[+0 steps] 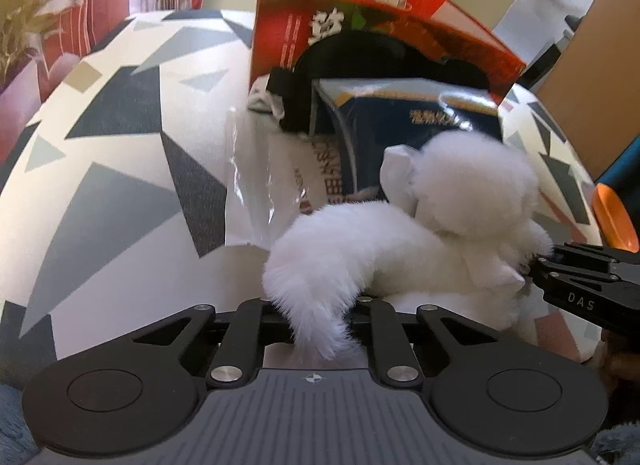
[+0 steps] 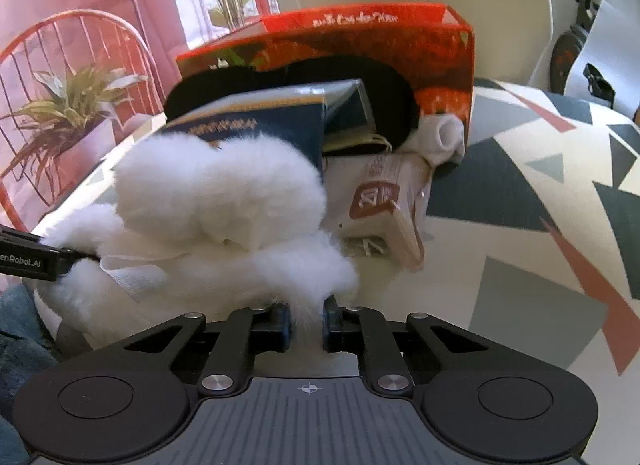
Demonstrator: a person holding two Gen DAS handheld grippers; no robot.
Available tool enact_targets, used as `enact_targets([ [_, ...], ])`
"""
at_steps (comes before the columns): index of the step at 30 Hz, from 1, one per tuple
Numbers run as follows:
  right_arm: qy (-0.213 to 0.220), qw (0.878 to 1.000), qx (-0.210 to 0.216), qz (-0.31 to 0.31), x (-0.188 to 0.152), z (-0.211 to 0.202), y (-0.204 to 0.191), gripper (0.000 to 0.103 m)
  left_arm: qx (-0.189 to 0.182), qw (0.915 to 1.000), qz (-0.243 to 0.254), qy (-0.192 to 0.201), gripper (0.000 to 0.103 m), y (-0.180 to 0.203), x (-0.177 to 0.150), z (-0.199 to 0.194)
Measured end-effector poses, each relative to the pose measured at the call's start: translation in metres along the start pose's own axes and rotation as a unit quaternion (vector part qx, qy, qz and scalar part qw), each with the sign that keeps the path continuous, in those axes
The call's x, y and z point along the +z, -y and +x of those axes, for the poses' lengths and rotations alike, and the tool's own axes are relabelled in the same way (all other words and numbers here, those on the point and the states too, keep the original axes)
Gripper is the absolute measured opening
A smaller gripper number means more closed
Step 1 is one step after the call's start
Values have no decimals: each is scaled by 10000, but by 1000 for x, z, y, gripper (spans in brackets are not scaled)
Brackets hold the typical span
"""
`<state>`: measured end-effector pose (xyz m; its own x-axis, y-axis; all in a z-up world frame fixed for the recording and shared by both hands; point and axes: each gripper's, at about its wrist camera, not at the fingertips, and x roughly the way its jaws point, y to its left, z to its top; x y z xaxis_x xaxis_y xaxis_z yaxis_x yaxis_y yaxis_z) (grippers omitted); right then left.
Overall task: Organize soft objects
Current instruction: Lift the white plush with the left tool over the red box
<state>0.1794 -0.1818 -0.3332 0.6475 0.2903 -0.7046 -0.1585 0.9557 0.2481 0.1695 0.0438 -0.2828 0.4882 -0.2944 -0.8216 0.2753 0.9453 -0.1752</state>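
Grasp step under way — both grippers clamped on white fluffy plush (image 1: 400, 249), lying on patterned tablecloth (image 1: 120, 145) in front of tipped orange box (image 1: 360, 13). Left gripper (image 1: 316, 325) pinching furry tail end; right gripper (image 2: 306, 325) nipping fur at opposite end. Next, by judgement: lift together, keep tension even, carry toward box mouth. Box already crowded — blue packet (image 2: 260, 125), black cloth (image 2: 384, 77), rolled white sock (image 2: 444, 137). Plush shape unclear; box interior mostly hidden.
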Motion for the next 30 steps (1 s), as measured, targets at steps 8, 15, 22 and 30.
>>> enact_targets([
  [8, 477, 9983, 195, 282, 10, -24, 3, 11, -91, 9981, 198, 572, 15, 11, 10, -30],
  [15, 1110, 9933, 287, 147, 34, -51, 2, 11, -5, 9891, 592, 1352, 15, 25, 38, -68],
  [22, 1649, 9858, 304, -103, 78, -77, -3, 11, -2, 9796, 700, 1884, 15, 30, 71, -94],
  [30, 2021, 9783, 279, -356, 136, -92, -11, 11, 200, 9647, 927, 2459, 15, 35, 110, -113],
])
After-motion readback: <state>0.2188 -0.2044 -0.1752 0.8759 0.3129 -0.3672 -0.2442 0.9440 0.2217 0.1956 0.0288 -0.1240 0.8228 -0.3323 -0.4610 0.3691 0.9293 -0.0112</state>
